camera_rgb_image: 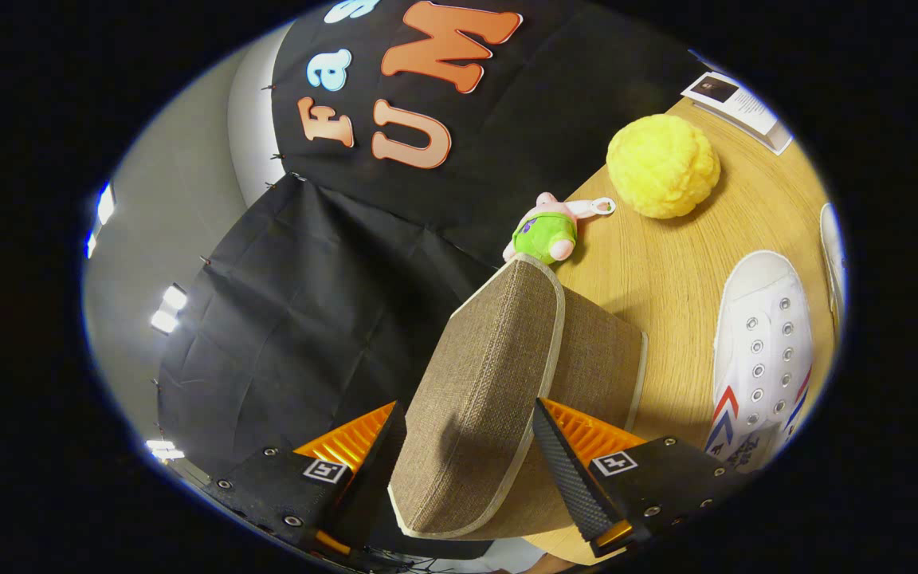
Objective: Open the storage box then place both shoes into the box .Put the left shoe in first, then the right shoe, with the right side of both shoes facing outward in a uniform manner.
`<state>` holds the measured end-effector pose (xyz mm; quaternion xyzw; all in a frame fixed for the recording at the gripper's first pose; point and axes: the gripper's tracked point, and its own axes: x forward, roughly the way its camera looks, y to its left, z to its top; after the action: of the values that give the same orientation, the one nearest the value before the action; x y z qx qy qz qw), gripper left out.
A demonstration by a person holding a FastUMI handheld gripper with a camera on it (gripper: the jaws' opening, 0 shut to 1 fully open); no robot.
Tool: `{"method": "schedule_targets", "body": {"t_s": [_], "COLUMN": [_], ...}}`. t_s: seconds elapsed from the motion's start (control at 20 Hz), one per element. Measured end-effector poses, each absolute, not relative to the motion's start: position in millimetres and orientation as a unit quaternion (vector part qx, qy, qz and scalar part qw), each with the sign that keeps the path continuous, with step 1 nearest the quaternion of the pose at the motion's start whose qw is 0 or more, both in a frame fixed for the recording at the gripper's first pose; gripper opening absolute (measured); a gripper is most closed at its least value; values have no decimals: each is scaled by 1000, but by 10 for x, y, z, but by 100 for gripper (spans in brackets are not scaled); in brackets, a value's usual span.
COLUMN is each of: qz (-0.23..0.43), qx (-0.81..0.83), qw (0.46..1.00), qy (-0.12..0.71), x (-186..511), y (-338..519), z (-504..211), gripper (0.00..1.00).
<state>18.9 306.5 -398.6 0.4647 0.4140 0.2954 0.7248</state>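
Note:
The storage box is brown woven fabric with pale trim, and its lid (483, 375) is tilted up off the box body (602, 351). My gripper (471, 450) is shut on the lid's edge, one finger on each face of it. A white lace-up shoe (762, 351) with red and blue stripes lies on the wooden table (658, 271) just beyond the box, on the right finger's side. The white edge of a second shoe (832, 255) shows past the first one. The inside of the box is hidden behind the lid.
A fluffy yellow ball (662, 165) and a small pink plush toy in green (548, 229) sit on the table beyond the box. A white booklet (738, 108) lies at the table's far corner. Black cloth wall hangs behind the table.

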Motion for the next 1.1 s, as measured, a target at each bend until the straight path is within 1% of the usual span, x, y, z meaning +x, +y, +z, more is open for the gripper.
{"method": "schedule_targets", "body": {"t_s": [0.2,0.4,0.45,0.5,0.55,0.7,0.75,0.85,1.0,1.05,1.1], "qz": [294,279,282,283,285,300,303,313,316,318,321], "qx": [480,491,495,499,502,511,519,538,543,541,542], "qw": [710,702,700,700,699,695,693,685,692,692,690], "qy": [422,433,431,425,421,406,397,379,356,357,356], "x": [159,163,160,177,180,170,185,221,266,248,234], "y": [3125,3121,3117,3102,3095,3067,3045,3004,2960,2967,2982], "z": [-4015,-4114,-4084,-4035,-3980,-3836,-3771,-3607,-3486,-3497,-3494], "gripper": [96,94,90,89,86,86,83,75,74,69,69]}}
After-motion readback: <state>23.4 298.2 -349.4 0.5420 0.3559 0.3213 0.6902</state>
